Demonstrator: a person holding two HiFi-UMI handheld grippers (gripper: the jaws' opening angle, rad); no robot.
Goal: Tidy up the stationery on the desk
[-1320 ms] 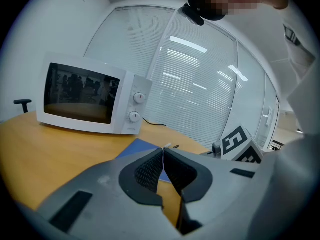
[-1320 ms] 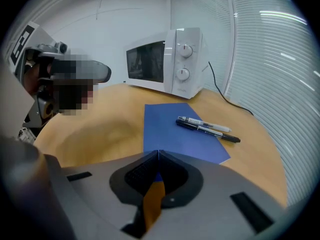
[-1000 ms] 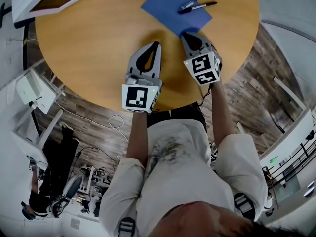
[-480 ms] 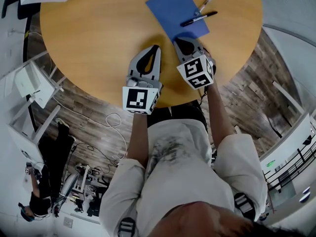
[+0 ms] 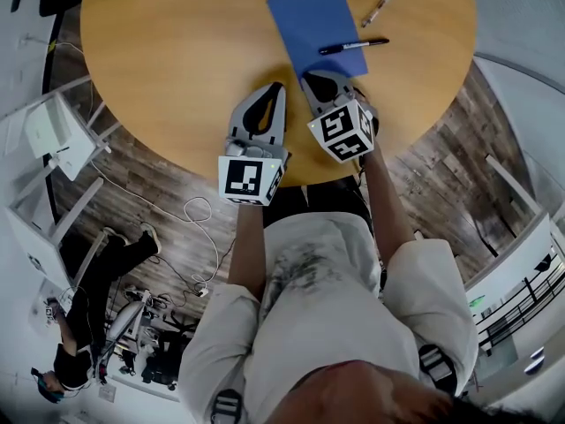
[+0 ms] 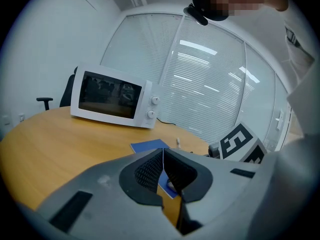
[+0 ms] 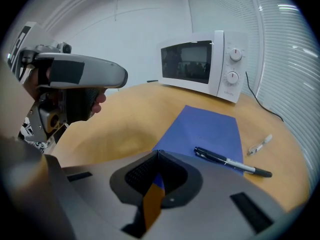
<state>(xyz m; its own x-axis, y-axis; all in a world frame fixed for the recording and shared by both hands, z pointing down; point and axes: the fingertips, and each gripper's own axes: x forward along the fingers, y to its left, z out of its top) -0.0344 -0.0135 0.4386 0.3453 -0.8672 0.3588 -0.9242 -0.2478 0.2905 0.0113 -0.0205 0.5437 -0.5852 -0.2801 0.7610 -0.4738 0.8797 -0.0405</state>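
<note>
We look down on a round wooden table (image 5: 177, 78) that fills the upper half of the head view. Below it, a person in a white shirt (image 5: 327, 299) reaches both forearms forward over the near rim, one gripper in each hand. In the gripper views a white microwave (image 7: 200, 64) with two dials stands at the far side of the table.

A blue sheet (image 5: 313, 20) lies flat at upper centre of the head view.

The left gripper (image 5: 278, 88) sits mid-frame, low over bare wood, pointing away from the person. In its own view its jaws are pressed together with nothing between them. The right gripper (image 5: 308, 78), just beside it, angles toward the sheet with its tip at the near edge. We cannot tell whether it touches the sheet. Its jaws are also clenched and empty.

Each gripper carries a cube with black-and-white square markers (image 5: 250, 175). We find no readable words on them.

A black pen (image 5: 353, 46) lies across the sheet's lower right corner, just beyond the right gripper. A smaller pale pen (image 5: 380, 5) lies on the wood to the right of the sheet, apart from the black one.
</note>
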